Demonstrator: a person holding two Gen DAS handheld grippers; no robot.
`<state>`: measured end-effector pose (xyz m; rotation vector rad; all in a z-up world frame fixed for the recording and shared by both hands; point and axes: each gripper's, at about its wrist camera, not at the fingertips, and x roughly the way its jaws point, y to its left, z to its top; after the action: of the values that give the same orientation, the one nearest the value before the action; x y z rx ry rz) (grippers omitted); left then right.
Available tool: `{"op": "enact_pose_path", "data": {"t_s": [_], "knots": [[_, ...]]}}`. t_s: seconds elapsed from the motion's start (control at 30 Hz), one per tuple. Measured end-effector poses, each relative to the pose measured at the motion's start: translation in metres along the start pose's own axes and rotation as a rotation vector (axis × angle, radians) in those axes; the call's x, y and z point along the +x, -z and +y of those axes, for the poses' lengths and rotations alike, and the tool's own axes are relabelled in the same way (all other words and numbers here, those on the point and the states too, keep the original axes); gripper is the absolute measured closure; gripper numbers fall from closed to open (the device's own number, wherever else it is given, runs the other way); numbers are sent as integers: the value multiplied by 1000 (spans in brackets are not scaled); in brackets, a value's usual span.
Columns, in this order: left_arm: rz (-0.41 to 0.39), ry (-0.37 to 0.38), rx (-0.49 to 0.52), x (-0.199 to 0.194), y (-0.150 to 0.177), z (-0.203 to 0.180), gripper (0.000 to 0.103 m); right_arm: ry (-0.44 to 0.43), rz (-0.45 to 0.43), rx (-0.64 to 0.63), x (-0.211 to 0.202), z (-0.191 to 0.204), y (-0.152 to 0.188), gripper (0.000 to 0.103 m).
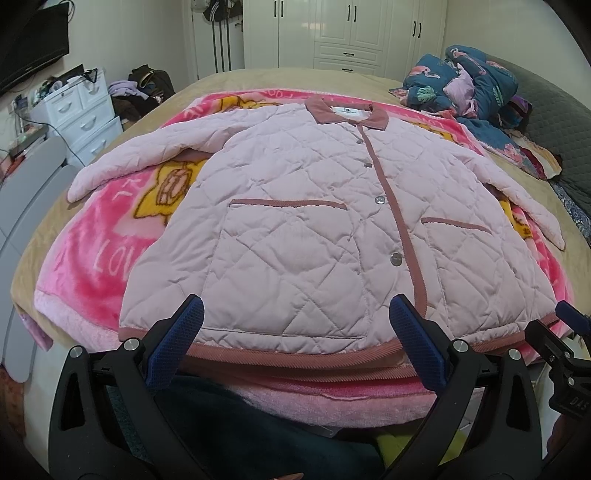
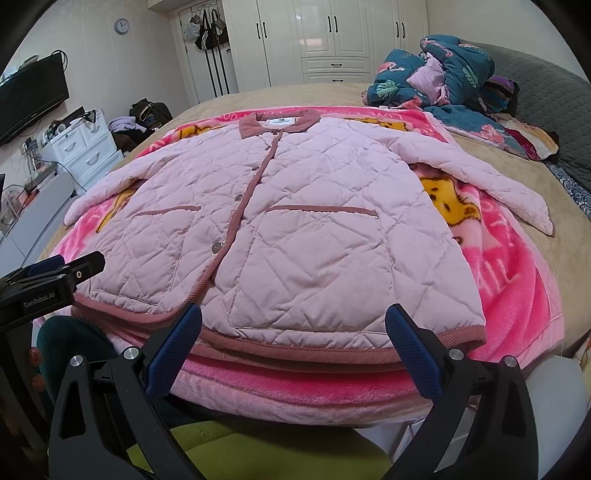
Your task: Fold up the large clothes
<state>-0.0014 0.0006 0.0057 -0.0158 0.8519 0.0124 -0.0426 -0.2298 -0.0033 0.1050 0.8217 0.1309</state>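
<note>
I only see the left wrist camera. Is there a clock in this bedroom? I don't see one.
Observer: Yes. The right wrist view shows a round wall clock high up, left of the hanging bags.
Operator: What's the yellow bit peeking out under the jacket sleeve near the blue quilt?
Observer: A yellow cartoon bear printed on the pink blanket; here its whole face shows below that sleeve.

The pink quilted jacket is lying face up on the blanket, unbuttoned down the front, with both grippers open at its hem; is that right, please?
Not quite: the jacket is buttoned shut, as the left wrist view shows. The blanket, left gripper and right gripper are as described.
</note>
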Motion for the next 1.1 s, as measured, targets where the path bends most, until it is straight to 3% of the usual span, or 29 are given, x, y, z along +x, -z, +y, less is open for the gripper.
{"op": "enact_pose_path", "data": {"t_s": [1.1], "knots": [[-6, -1, -1, -2, -1, 1, 9, 3, 0, 0, 1, 1, 0, 4]]}}
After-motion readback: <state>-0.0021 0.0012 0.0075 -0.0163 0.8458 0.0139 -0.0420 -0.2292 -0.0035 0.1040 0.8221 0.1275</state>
